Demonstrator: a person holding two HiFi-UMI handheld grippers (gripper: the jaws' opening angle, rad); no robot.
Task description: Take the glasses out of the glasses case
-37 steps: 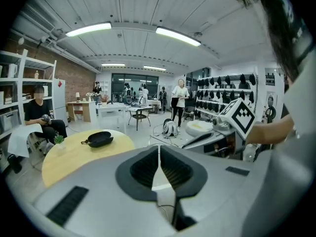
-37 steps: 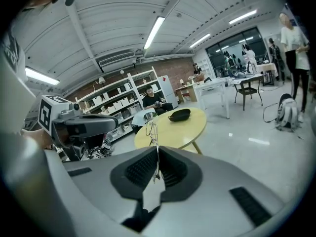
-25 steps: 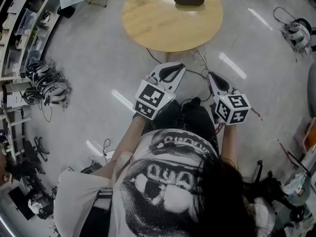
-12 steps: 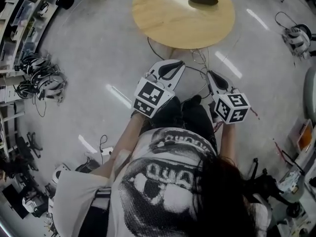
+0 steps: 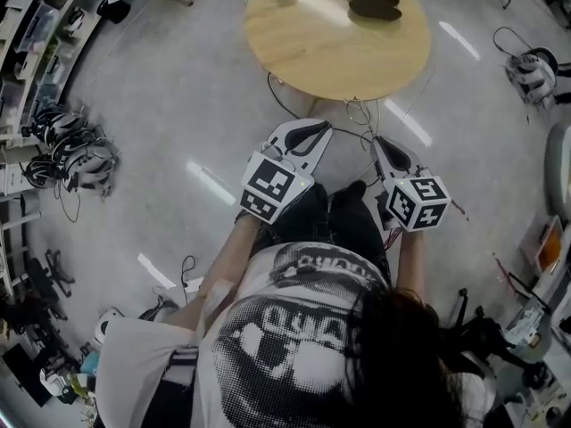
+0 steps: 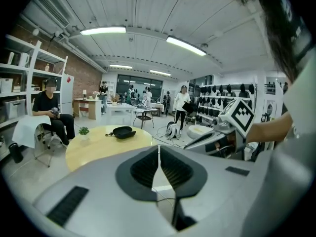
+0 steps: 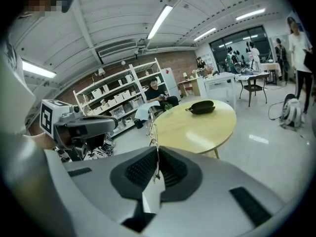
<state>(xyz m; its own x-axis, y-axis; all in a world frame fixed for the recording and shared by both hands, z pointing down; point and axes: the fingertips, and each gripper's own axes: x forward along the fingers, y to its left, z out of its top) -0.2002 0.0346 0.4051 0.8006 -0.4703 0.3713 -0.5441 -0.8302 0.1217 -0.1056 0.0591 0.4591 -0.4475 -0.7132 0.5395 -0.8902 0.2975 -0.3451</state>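
Across the round wooden table [image 5: 339, 56], on its far side, lies the black glasses case [image 5: 370, 1], well apart from the left gripper [image 6: 158, 147] and right gripper [image 7: 157, 149], both with jaws pressed together.

shirt [image 5: 294, 328]: white, black halftone print | trousers [image 5: 343, 221]: black

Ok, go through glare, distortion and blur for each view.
Head view: fisheye curves the room's edges; reflected lamps streak the glossy floor and put a sheen on the round table. Left gripper view: dark rounded corners, bent ceiling lines, bright light strips; the left tool near the lens looks soft. Right gripper view: same bending, a glare patch on the table, a mosaic patch top left.
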